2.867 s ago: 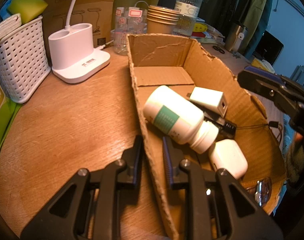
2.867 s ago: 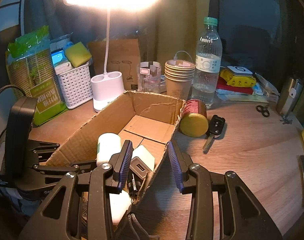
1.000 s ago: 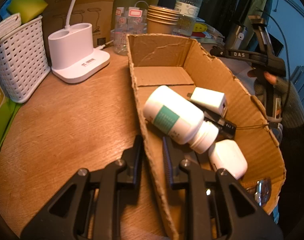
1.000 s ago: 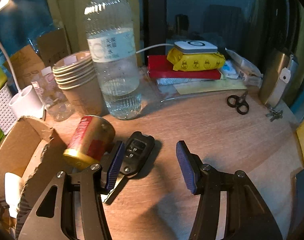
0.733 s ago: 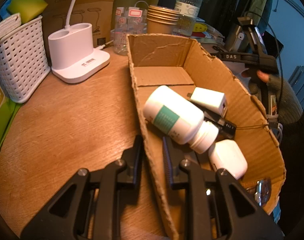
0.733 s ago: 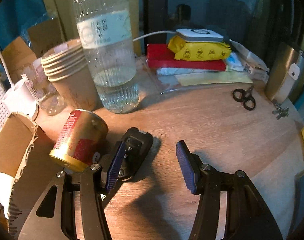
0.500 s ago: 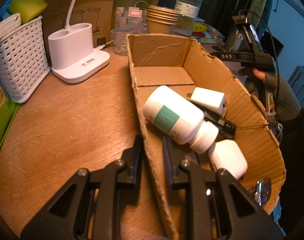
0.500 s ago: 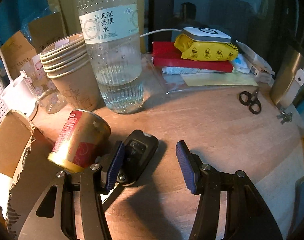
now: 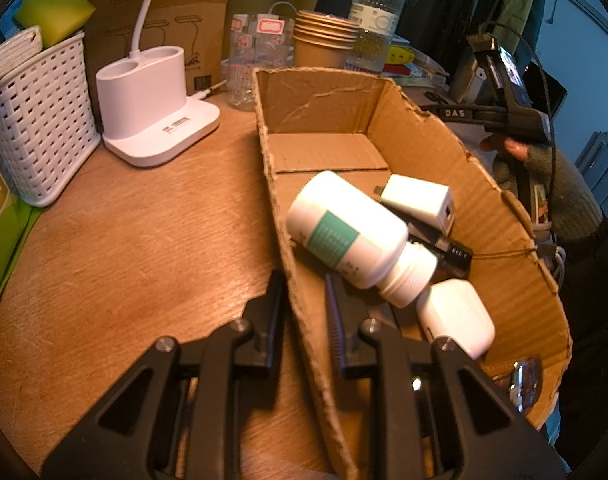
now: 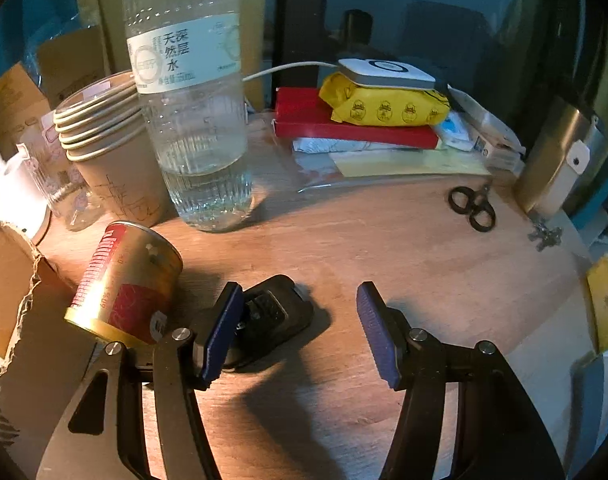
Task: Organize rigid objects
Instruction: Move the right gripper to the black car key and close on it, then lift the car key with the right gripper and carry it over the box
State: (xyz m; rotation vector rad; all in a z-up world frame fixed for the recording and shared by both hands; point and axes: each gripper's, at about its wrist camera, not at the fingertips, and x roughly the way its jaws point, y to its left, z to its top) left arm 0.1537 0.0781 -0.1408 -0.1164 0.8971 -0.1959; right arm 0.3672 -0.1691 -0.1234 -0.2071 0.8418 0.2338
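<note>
The left gripper [image 9: 304, 312] pinched the near side wall of the torn brown cardboard box [image 9: 484, 200], which held a white pill bottle [image 9: 356, 236], a white charger cube [image 9: 418, 200] and a white earbud case [image 9: 456, 316]. The right gripper [image 10: 300, 328], jaws just widening, straddled the black car key fob [image 10: 272, 312] on the wooden table [image 10: 384, 240], not pressing it, beside a tipped red-and-gold tin can [image 10: 128, 280].

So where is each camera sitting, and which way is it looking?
Left wrist: rides the left gripper, looking down its fingers, which clamp the cardboard box wall; the right hand shows beyond.
Right wrist: rides the right gripper, looking down at the car key; its jaws have just been opening, key partly between them, untouched.
Shared: the box, paper cups and water bottle.
</note>
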